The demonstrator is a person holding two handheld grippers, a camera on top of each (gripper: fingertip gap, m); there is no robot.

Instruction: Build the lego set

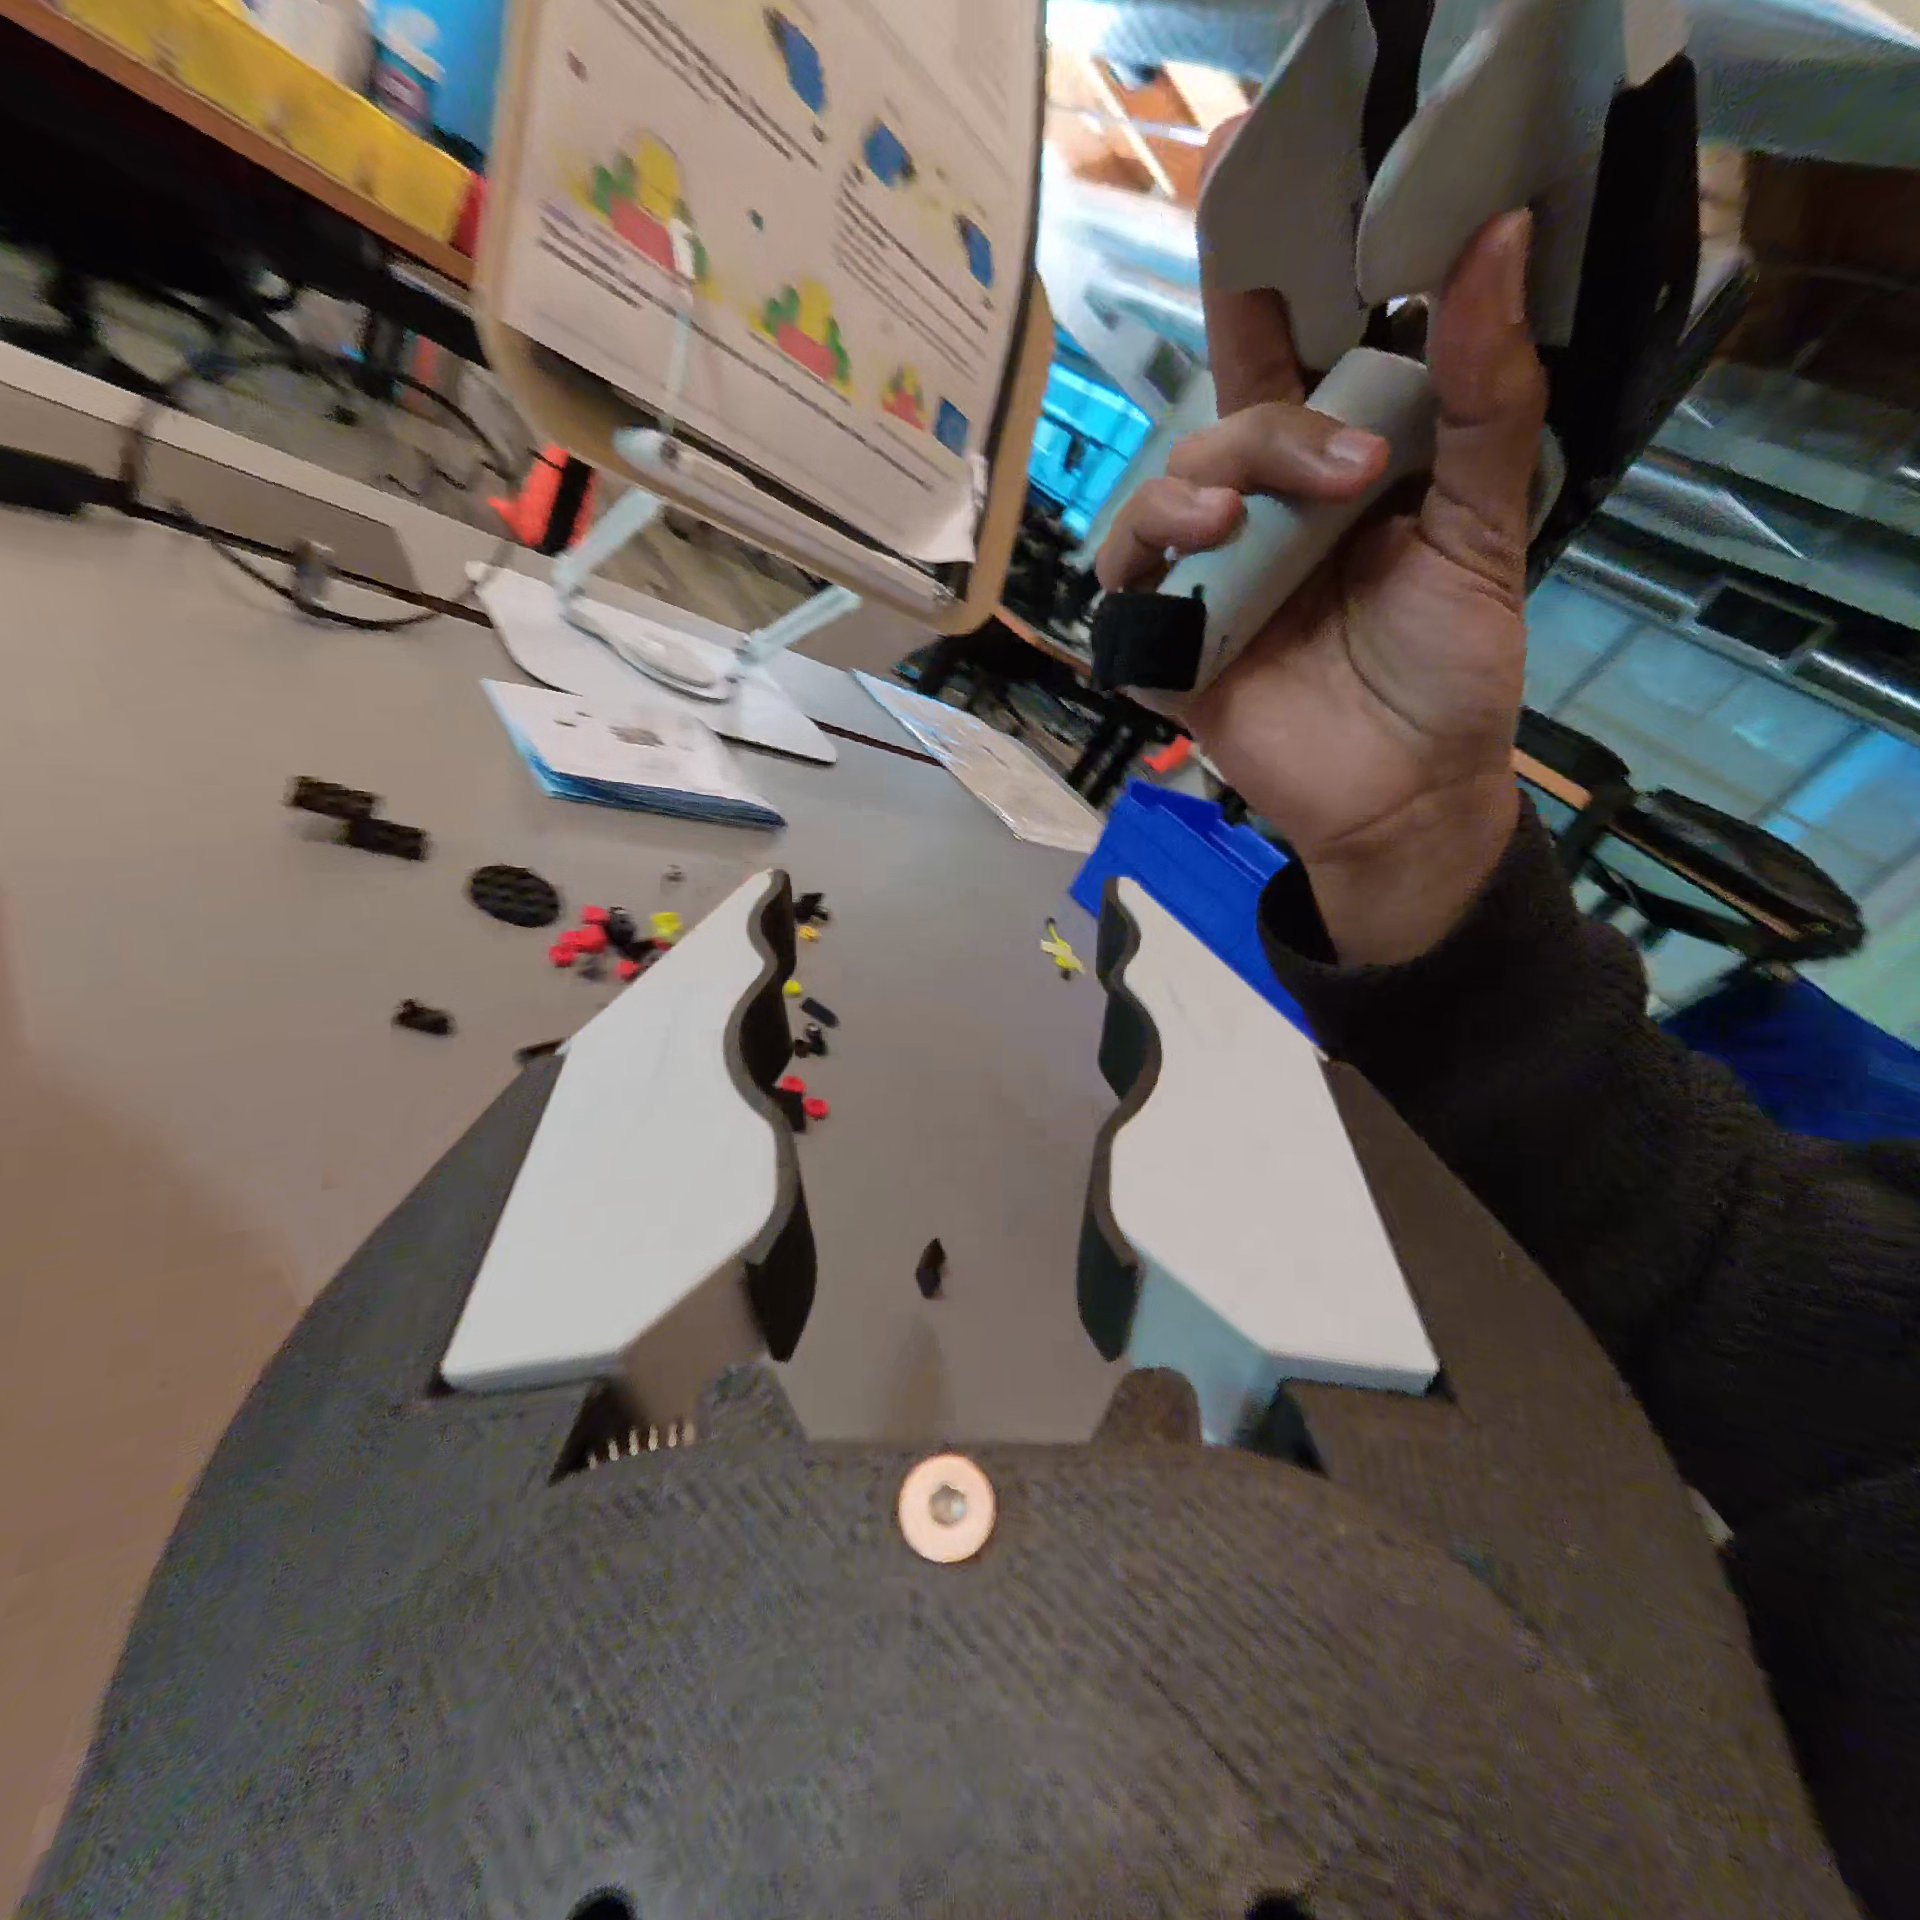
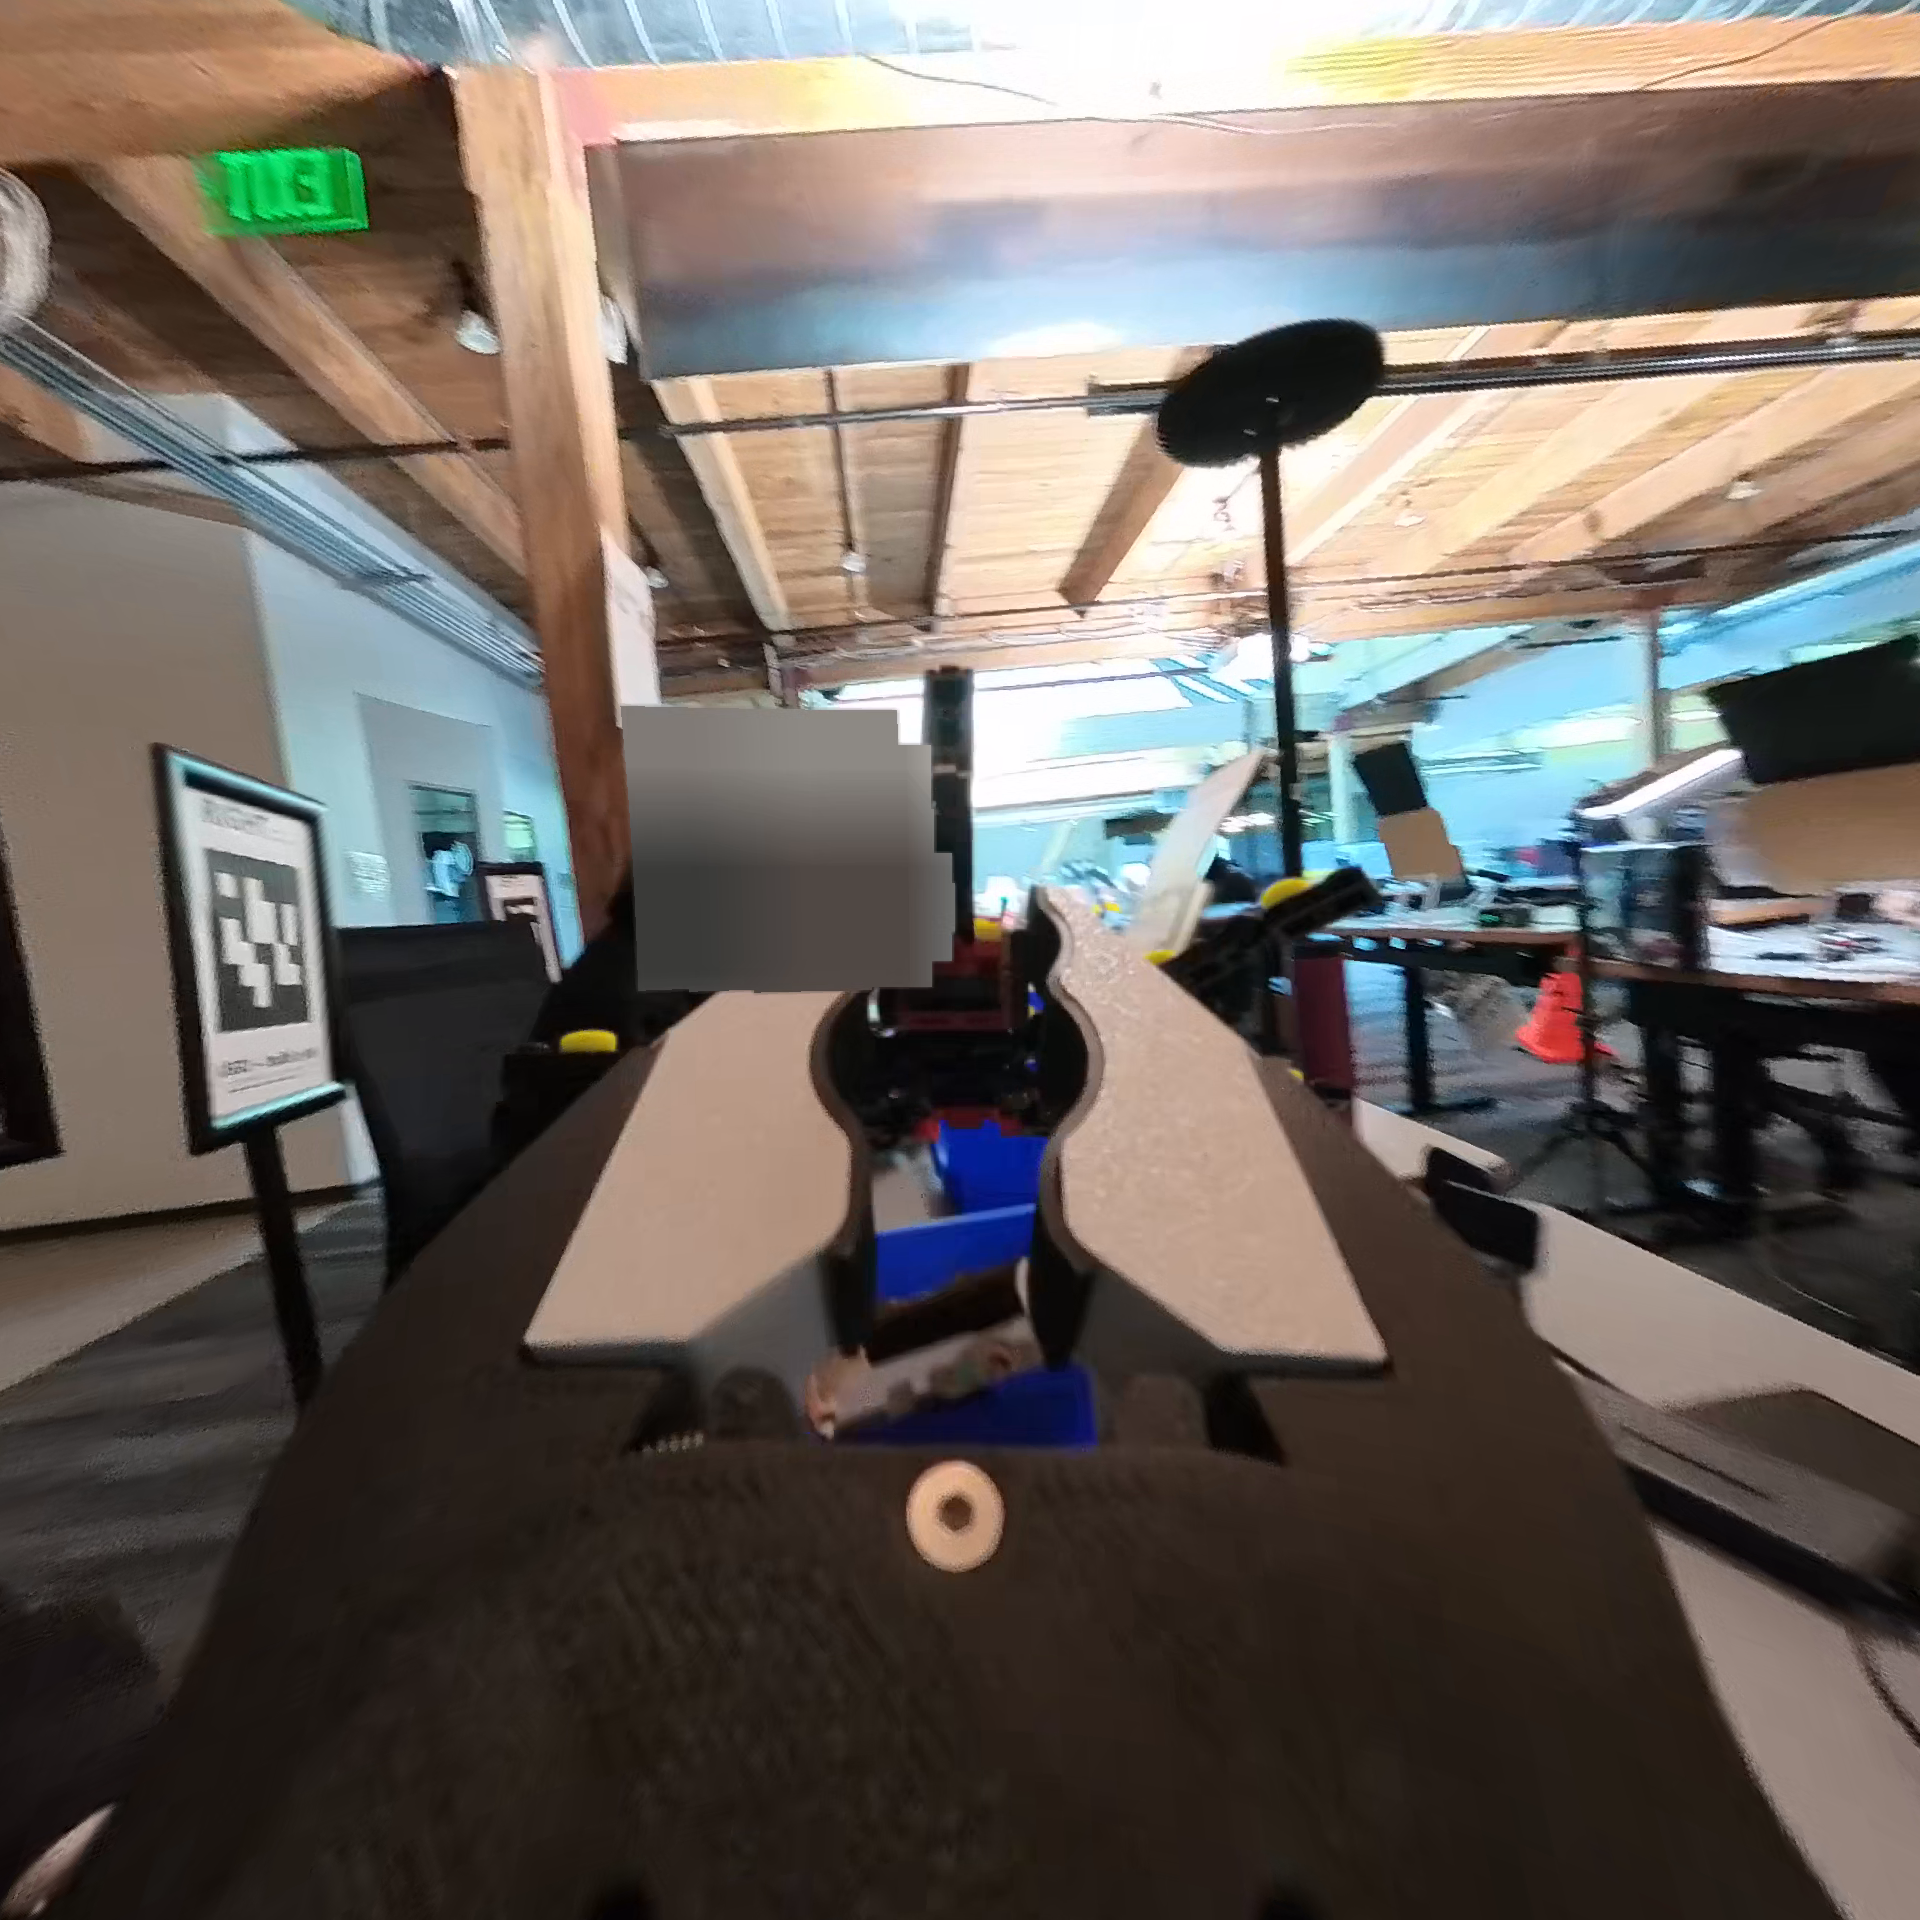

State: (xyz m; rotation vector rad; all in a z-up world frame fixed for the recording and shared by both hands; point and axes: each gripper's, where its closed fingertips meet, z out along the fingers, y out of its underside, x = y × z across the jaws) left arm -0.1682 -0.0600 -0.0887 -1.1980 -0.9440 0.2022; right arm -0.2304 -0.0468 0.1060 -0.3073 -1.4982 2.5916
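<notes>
Left view, tool: left tool (image 1: 940,904) stands part open over the grey desk (image 1: 208,1039), nothing between its pads.
Left view, loose parts: small red, yellow and black bricks (image 1: 613,935) lie at 11 o'clock of the fingertips; a black round piece (image 1: 514,896) sits beyond them; a yellow bit (image 1: 1060,951) lies at 1 o'clock.
Left view, container: blue bin (image 1: 1184,862) at 2 o'clock, contents hidden.
Left view, other: instruction sheet on a stand (image 1: 769,260) at 12 o'clock; a hand (image 1: 1351,623) holds the second tool aloft at 1 o'clock.
Right view, tool: right tool (image 2: 956,997) is narrowed onto a dark red and black brick model (image 2: 951,997) with a black mast; pad contact is not clear.
Right view, container: blue bins (image 2: 982,1174) below the model, contents unclear.
Handling advice: keep the model steady, and approach loose bricks squarely, since they are small and slide easily.
</notes>
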